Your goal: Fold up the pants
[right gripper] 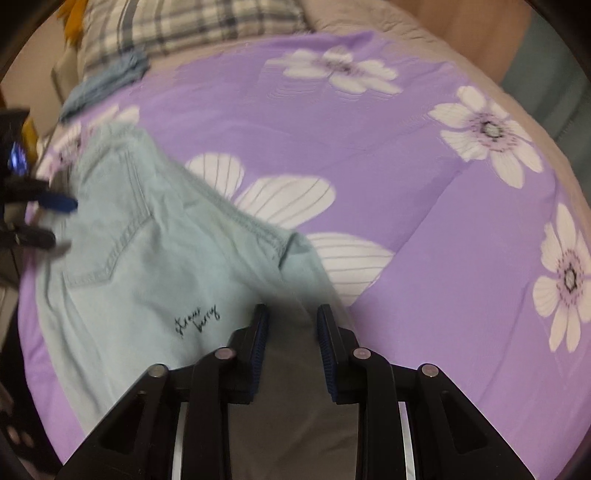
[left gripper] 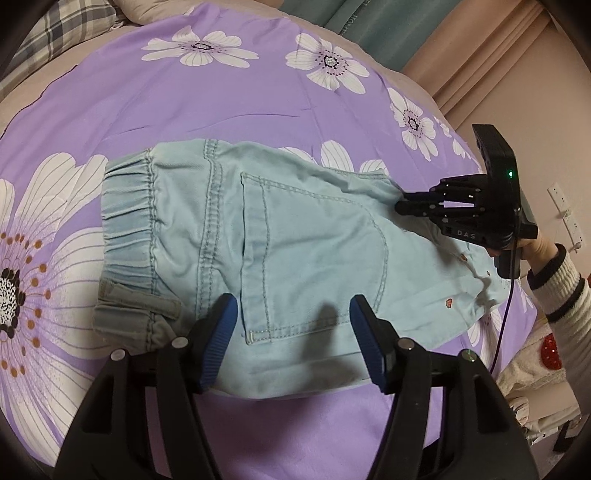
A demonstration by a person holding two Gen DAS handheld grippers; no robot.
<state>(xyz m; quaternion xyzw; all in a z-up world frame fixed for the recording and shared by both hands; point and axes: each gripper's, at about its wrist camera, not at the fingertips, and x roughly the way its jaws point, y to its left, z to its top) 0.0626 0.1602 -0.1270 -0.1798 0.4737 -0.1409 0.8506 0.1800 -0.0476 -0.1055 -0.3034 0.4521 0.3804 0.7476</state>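
Observation:
Light blue denim pants [left gripper: 288, 254] lie folded on a purple floral bedspread [left gripper: 240, 96], elastic waistband to the left, back pocket up. My left gripper [left gripper: 290, 314] is open and hovers over the pants' near edge, holding nothing. My right gripper [left gripper: 400, 205] sits at the pants' far right edge, its fingers close together. In the right wrist view the right gripper [right gripper: 291, 314] has its jaws narrowly apart with pants fabric [right gripper: 147, 258] rising between them; whether the pads pinch it is unclear. The left gripper [right gripper: 48, 218] shows blurred at the left.
A plaid pillow [right gripper: 177, 26] and a blue cloth [right gripper: 99, 85] lie at the head of the bed. The bed's edge, a wall with sockets [left gripper: 565, 218] and a red-dotted item [left gripper: 550, 350] are to the right.

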